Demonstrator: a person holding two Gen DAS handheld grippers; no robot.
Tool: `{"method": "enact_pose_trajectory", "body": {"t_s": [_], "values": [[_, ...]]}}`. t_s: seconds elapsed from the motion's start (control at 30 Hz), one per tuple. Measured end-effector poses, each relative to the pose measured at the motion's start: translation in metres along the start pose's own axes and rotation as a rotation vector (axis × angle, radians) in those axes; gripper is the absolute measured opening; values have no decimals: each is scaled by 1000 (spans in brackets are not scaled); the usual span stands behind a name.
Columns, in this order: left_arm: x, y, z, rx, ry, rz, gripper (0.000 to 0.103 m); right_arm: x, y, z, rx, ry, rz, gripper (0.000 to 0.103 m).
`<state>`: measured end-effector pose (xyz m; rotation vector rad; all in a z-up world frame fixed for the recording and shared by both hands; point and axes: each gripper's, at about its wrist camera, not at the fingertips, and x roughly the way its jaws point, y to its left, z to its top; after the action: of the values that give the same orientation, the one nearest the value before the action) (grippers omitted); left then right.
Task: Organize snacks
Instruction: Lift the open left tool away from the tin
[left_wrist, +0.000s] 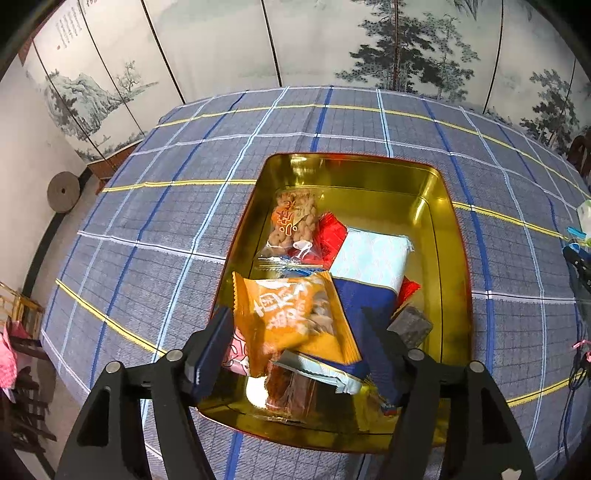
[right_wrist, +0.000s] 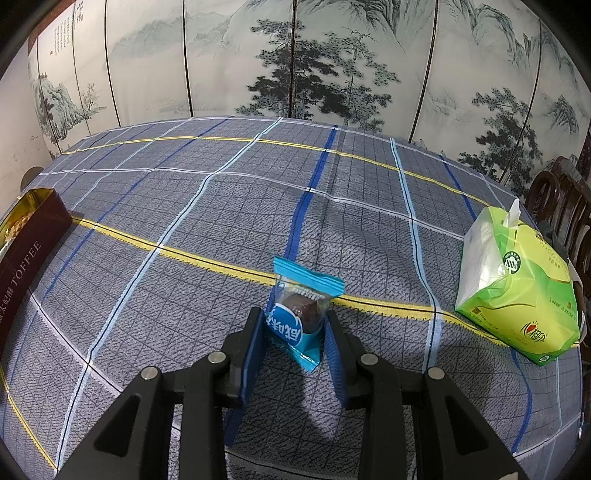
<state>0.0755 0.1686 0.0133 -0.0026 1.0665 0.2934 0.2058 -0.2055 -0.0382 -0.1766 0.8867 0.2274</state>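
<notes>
Left wrist view: the left tool hangs over the near end of the gold-lined rectangular metal tin, which stands on the blue-grey checked tablecloth covering the surface. Its jaws stand apart on either side of the orange foil snack packet; neither pad appears to press the packet, so the tool reads as released and the packet rests on the pile. Beneath and beyond it lie a pale blue-and-navy wrapped pack, a clear bag of twisted fried dough, red wrappers and a dark square block.

To finish this release well, the left tool is best lifted straight up, so that neither pad drags the packet's crimped edge back over the rim.

Right wrist view: the same tin, maroon outside and lettered TOFFEE, sits at the far left. At centre the right tool is clenched on a blue-and-clear wrapped chocolate cake, held just above or on the cloth; which, cannot be told. A green plastic tissue pack lies well apart to the right.

The cake likely crushes easily, so the grip should stay light, and it should be carried to the tin's open far end.
</notes>
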Motion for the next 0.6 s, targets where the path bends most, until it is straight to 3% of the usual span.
{"method": "enact_pose_trajectory", "body": {"t_s": [0.4, 0.6], "values": [[-27, -16, 6, 38, -58, -6, 75, 0, -1, -1, 3, 1, 2, 33], [-35, -24, 6, 47, -76, -45, 77, 0, -2, -1, 3, 1, 2, 33]]}}
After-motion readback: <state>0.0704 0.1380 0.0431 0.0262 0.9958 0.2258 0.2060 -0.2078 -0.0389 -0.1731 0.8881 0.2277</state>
